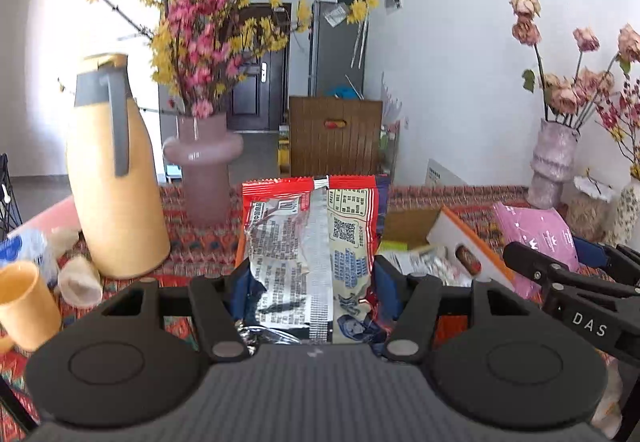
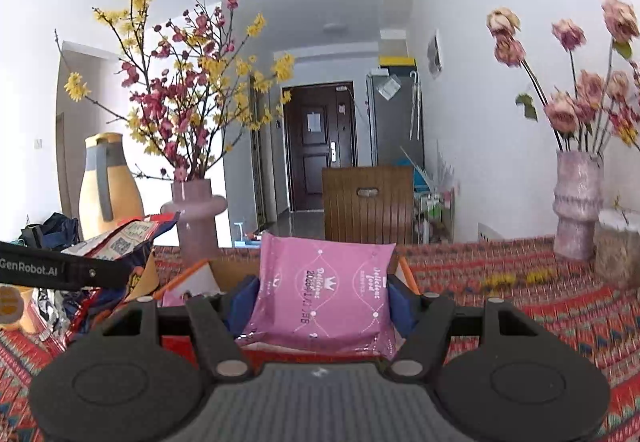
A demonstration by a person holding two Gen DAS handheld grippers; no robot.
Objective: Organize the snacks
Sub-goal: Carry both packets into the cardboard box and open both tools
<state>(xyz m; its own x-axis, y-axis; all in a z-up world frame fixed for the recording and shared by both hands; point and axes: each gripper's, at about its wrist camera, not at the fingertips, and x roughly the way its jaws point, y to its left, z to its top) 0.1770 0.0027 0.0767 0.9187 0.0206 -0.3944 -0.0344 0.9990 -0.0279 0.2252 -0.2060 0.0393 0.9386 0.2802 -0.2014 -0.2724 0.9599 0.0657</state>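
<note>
Left gripper [image 1: 310,282]: blue pads clamped on both sides of a red snack packet [image 1: 312,242], which stands upright between them, printed back and silver seam facing the camera, lifted clear of the patterned tablecloth [image 1: 440,197]. Right gripper [image 2: 322,300]: pads pressed on either side of a pink snack pouch [image 2: 324,286] with white lettering, likewise held upright above the cloth. The two grippers sit side by side, each visible at the edge of the other's view (the pink pouch to the right in the left wrist view, the red packet to the left in the right wrist view). Directly behind and below both packets: an open cardboard box [image 1: 412,222] with an orange-edged white flap, small wrapped items inside. Toward the left edge of the table: a tall yellow jug [image 1: 116,177] with a grey handle, a yellow cup [image 1: 24,302], two pale rolled items lying near the jug's base. Along the far edge: a pink glass vase [image 1: 204,169] with pink and yellow blossom branches. At the far right corner: a ribbed pale-pink vase [image 2: 576,201] with faded roses. Beyond the table: a wooden chair back [image 2: 368,201], a dark door [image 2: 320,145]
</note>
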